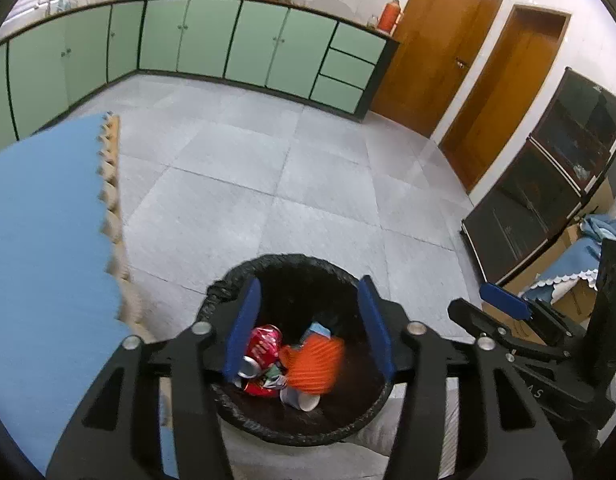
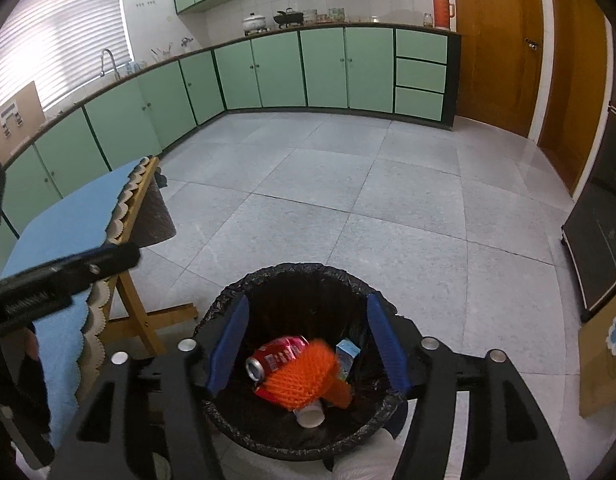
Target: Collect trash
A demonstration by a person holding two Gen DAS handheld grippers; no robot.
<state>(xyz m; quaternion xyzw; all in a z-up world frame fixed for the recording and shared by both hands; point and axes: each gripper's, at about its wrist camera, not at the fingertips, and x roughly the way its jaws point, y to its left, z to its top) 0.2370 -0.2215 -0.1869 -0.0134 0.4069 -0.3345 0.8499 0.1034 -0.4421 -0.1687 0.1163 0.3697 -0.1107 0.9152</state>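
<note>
Both the left gripper (image 1: 310, 326) and the right gripper (image 2: 308, 344) stood over the black-lined bin (image 1: 243, 420) with jaws apart and nothing between the pads. The trash lay inside: an orange foam net (image 1: 314, 364), a crushed red can (image 1: 263, 346) whose lettering was illegible, a blue carton (image 2: 348, 354) and a white cup (image 2: 310, 414) by the near rim.
</note>
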